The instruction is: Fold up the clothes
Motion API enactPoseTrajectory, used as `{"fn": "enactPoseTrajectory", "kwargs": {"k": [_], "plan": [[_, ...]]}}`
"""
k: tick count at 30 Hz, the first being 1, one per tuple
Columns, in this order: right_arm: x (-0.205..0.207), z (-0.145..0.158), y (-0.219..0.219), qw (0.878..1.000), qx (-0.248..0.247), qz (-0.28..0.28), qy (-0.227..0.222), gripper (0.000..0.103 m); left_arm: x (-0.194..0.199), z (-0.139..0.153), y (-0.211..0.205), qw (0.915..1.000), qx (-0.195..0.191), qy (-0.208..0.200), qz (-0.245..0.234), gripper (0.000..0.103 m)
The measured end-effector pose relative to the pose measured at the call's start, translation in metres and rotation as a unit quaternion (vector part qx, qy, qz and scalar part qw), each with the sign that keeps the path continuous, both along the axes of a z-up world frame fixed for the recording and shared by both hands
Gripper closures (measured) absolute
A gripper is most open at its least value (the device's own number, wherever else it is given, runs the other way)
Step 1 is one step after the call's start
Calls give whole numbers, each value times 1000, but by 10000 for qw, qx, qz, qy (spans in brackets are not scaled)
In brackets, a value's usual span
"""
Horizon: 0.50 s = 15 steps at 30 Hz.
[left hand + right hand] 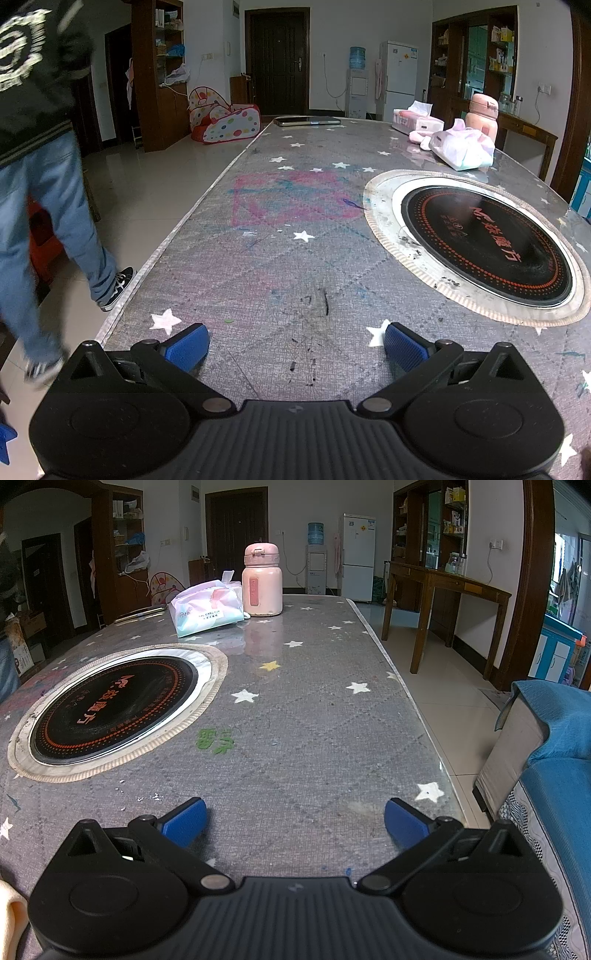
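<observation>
While angled down at a grey table [280, 266], left gripper [295, 345] and right gripper [293, 821] spread wide, empty; peach cloth [11, 915] below-left of right fingers; hotplate [110, 709] ahead-left.

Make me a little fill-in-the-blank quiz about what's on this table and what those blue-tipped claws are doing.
1. The round black induction cooktop is set into the ____.
2. The flask standing beside the tissue pack is coloured ____.
3. Both the left gripper and the right gripper have their jaws ____, with nothing between them.
4. The table cover is grey and printed with ____.

Missing words: table; pink; open; stars
</observation>
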State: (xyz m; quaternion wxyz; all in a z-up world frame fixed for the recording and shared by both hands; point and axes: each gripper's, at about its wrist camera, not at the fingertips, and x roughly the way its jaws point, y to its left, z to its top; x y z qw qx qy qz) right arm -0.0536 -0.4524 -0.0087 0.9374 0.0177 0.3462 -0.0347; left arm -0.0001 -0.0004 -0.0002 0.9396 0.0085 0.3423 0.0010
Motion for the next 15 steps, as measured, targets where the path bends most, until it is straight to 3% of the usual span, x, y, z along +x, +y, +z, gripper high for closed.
{"fn": "enactPoseTrajectory", "kwargs": {"k": [8,15], "plan": [[-2,3,1,10000,-18,-22,-39,0,-3,1,2,10000,-57,53,37,0],[-24,12,10,9999,-62,-5,-133,0,-16,7,-1,9997,127,92,205,0]]}}
